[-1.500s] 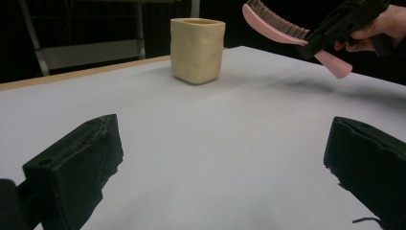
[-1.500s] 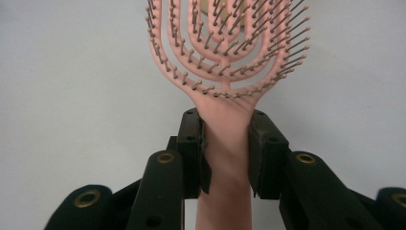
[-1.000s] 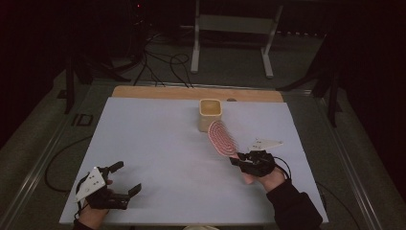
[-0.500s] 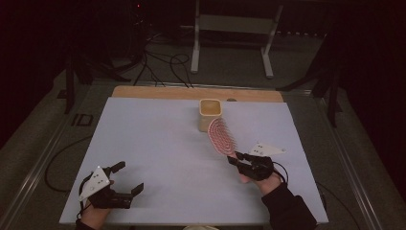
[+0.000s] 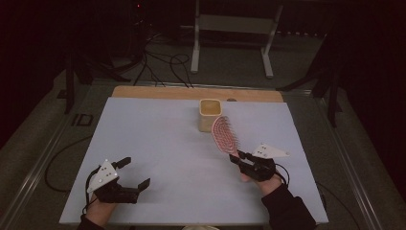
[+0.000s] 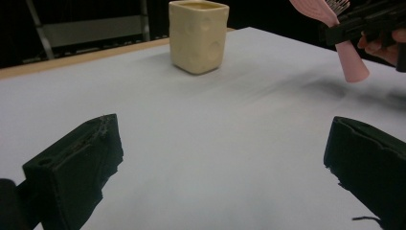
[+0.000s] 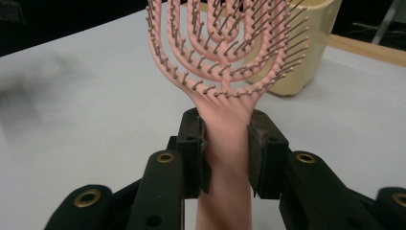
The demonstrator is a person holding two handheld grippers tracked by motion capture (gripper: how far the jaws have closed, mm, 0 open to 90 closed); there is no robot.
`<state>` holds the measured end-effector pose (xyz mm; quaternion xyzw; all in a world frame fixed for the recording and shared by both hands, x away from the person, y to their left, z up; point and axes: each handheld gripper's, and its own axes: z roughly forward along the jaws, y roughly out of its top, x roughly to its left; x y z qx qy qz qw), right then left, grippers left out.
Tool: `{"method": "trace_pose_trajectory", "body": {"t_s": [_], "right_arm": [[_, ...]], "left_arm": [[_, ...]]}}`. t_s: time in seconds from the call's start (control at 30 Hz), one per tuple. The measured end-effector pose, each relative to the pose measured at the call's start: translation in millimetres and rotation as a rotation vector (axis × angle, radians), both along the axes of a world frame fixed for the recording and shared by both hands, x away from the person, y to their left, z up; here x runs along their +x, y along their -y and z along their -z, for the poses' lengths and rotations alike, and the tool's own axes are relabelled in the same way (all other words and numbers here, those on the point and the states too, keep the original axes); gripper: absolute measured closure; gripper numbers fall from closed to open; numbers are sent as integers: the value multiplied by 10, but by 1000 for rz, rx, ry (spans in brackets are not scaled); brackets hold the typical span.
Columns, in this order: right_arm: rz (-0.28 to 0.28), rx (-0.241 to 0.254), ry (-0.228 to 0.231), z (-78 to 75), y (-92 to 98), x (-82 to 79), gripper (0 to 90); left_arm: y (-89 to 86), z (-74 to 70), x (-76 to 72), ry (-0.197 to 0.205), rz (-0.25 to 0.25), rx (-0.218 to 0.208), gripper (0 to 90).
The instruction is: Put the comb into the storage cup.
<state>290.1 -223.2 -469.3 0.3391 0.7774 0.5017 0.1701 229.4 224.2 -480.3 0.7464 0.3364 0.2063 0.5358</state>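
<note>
Since a second ago our right gripper (image 5: 241, 158), jaws clenched on the pink plastic vented hairbrush (image 7: 225, 72), has drawn back toward us from the cream square ceramic cup (image 5: 209, 114), while our left gripper (image 5: 129, 173) rests released on the white tabletop (image 5: 163, 143).
</note>
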Motion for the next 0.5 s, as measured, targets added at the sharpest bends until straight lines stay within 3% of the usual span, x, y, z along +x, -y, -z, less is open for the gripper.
{"method": "trace_pose_trajectory", "body": {"t_s": [0.2,0.5], "right_arm": [[0,6,-1,-18,6,-13,703],[4,7,6,-40,1,-23,703]], "left_arm": [[96,-129,94,-7,14,22,2],[186,-318,215,-31,36,18,2]]}}
